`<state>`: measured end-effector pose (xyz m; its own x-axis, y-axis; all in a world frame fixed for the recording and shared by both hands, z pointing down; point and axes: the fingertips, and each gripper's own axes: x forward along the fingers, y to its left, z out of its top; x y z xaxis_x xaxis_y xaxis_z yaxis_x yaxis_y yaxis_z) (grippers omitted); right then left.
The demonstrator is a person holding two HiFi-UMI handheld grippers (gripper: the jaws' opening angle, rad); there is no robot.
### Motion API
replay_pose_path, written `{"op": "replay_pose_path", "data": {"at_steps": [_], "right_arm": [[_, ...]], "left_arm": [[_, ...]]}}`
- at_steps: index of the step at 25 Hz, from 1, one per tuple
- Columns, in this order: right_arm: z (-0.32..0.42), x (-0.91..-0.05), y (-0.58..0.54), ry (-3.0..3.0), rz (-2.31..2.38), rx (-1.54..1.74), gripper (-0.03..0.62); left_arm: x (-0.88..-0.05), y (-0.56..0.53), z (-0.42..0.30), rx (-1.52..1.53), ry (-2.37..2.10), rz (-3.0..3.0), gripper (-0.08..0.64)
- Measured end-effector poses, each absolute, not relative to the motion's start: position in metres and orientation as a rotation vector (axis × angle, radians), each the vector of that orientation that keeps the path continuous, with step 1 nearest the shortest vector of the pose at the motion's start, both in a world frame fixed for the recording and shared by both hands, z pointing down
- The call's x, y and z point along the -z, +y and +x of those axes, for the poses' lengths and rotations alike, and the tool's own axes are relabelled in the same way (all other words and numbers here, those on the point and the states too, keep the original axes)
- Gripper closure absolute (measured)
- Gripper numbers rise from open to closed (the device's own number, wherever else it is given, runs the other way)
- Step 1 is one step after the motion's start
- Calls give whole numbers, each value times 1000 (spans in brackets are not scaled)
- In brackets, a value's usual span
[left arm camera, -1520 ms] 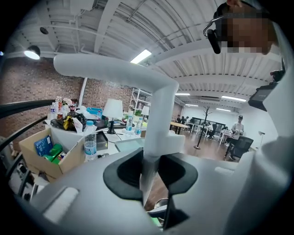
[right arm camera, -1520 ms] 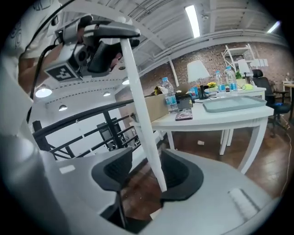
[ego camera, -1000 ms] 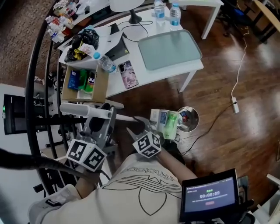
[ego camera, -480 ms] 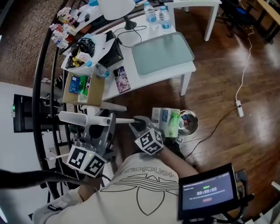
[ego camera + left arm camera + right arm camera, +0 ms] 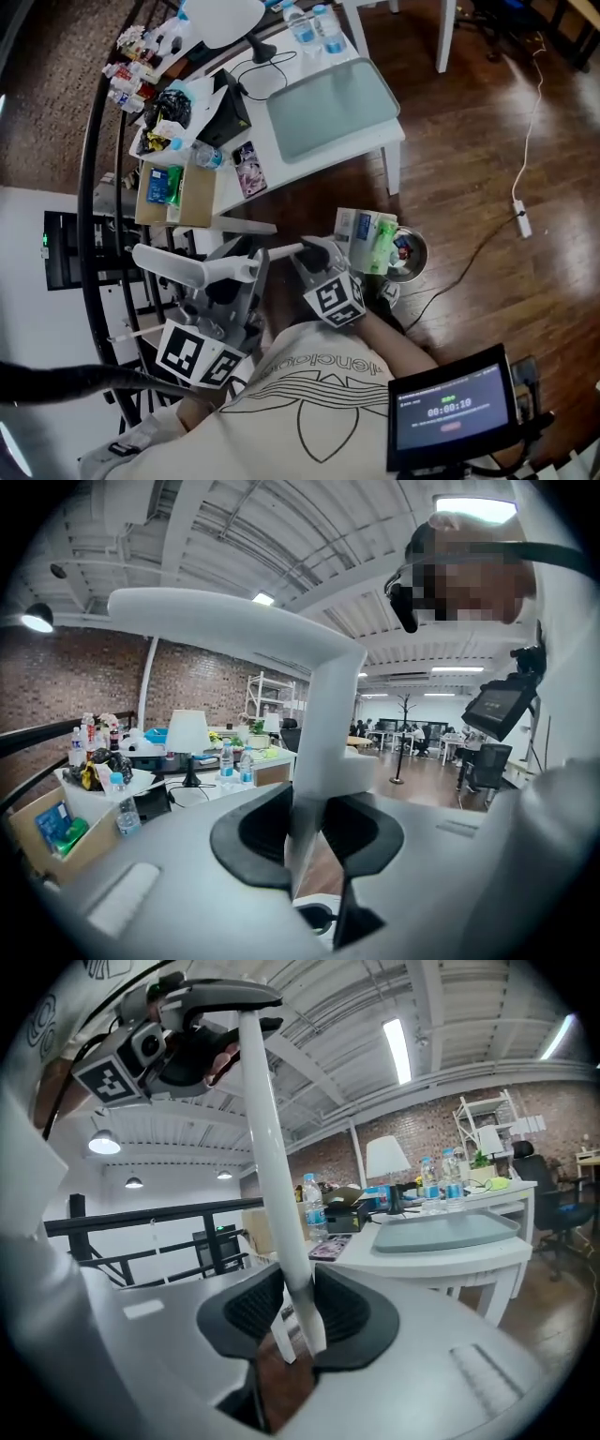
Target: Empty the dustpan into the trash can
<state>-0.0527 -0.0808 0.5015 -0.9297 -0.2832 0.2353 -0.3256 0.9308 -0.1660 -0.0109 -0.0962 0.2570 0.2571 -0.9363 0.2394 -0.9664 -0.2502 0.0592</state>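
Note:
The long-handled dustpan [image 5: 364,239] carries small boxes and a green bottle, and it hangs at the left rim of the round metal trash can [image 5: 411,257] on the wood floor. My left gripper [image 5: 230,281] is shut on the dustpan's white top handle [image 5: 173,264], which fills the left gripper view [image 5: 319,696]. My right gripper [image 5: 314,255] is lower on the thin white pole [image 5: 272,1147]. Its jaws are easing open a little, with the pole still between the pads. The pan's own body is hidden under its load.
A white table [image 5: 380,141] with a grey tray, water bottles, a lamp and clutter stands beyond the can. A cardboard box [image 5: 173,192] and a black railing [image 5: 89,178] are at the left. A cable with a plug [image 5: 521,217] lies on the floor at the right.
Both grippers have moved with the dustpan, and the pole now slopes down toward the handle. The loaded pan sits closer against the can's rim.

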Motion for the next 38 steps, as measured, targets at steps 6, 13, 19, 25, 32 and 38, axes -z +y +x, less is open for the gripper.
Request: {"op": "replay_pose_path", "data": {"at_steps": [6, 13, 19, 25, 32, 38], "right_arm": [[-19, -500, -91, -2949, 662, -368, 480], [3, -500, -101, -2965, 822, -460, 472], [20, -501, -104, -2961, 971, -532, 469], [33, -500, -105, -2956, 1069, -548, 465], [49, -484, -108, -2962, 1163, -467, 465], [61, -481, -111, -2949, 1219, -425, 465]], "left_arm": [[-259, -94, 36, -299, -1660, 2482, 457], [-264, -83, 80, -407, -1479, 2695, 457], [-270, -70, 112, -477, -1314, 2853, 458], [-270, -60, 126, -487, -1246, 2922, 459], [-258, -43, 141, -453, -1169, 3048, 459], [-256, -33, 148, -408, -1130, 3105, 459]]}}
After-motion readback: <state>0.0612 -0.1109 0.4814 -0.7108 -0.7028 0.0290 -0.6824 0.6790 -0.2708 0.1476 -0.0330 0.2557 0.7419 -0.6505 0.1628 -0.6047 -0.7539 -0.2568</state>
